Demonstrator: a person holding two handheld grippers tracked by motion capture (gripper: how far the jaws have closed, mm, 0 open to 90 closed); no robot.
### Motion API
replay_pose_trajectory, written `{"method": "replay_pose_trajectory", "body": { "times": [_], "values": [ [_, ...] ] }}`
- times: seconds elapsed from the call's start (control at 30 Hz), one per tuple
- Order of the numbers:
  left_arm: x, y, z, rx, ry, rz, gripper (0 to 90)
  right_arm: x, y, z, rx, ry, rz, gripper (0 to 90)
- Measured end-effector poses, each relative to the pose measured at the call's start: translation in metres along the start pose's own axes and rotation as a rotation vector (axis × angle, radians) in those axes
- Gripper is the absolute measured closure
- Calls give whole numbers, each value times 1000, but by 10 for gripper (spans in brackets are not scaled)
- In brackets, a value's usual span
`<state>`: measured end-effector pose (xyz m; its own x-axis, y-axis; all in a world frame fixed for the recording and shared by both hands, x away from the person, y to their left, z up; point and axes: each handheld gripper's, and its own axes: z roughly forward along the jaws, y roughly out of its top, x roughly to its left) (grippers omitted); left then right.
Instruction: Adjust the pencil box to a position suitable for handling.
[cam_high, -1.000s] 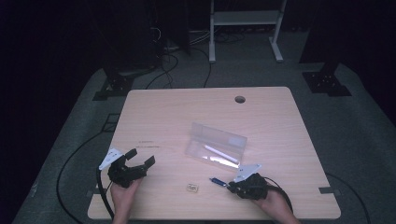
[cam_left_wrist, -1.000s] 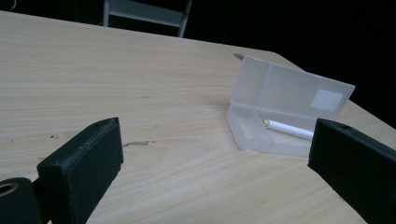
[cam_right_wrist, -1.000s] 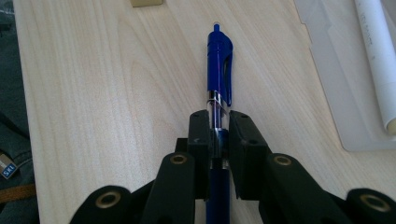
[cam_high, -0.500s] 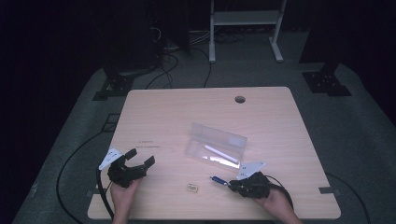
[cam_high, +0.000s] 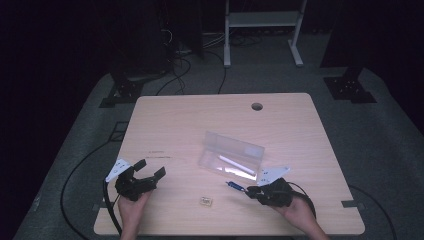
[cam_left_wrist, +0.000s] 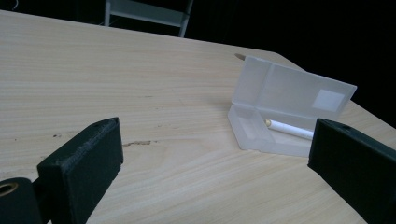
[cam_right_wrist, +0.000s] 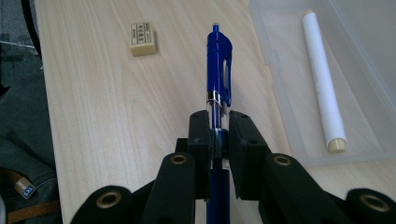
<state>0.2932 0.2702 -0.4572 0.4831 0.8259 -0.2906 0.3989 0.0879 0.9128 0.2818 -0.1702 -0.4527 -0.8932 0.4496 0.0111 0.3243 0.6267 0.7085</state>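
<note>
Fingers of the left gripper (cam_high: 148, 170) stand wide apart, lower left in the high view; lower right, the right gripper (cam_high: 248, 192) clamps a blue pen (cam_high: 234, 187). In the right gripper view, the pen (cam_right_wrist: 218, 79) points up-centre, case (cam_right_wrist: 373, 60) upper right.

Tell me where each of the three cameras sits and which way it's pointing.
High view: above the table's near side, looking forward and down; both hands, left gripper, right gripper.
Left gripper view: rides that gripper, facing the open case between open jaws.
Right gripper view: looks along jaws shut on the blue pen.
Shared: the white pen in the case.
</note>
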Motion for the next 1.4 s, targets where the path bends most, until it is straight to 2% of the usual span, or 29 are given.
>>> {"method": "replay_pose_trajectory", "body": {
  "times": [0.2, 0.43, 0.93, 1.4],
  "values": [
    [0, 0, 1, 3, 0, 1, 21, -3, 10, -6, -7, -8, -8, 792],
    [0, 0, 1, 2, 1, 1, 21, -12, 21, -11, -20, -9, 9, 792],
    [0, 0, 0, -2, 0, -1, 21, -23, 47, -16, -33, -11, 2, 792],
    [1, 1, -1, -4, 1, 0, 21, -29, 62, -17, -24, -16, -2, 792]
  ]
}}
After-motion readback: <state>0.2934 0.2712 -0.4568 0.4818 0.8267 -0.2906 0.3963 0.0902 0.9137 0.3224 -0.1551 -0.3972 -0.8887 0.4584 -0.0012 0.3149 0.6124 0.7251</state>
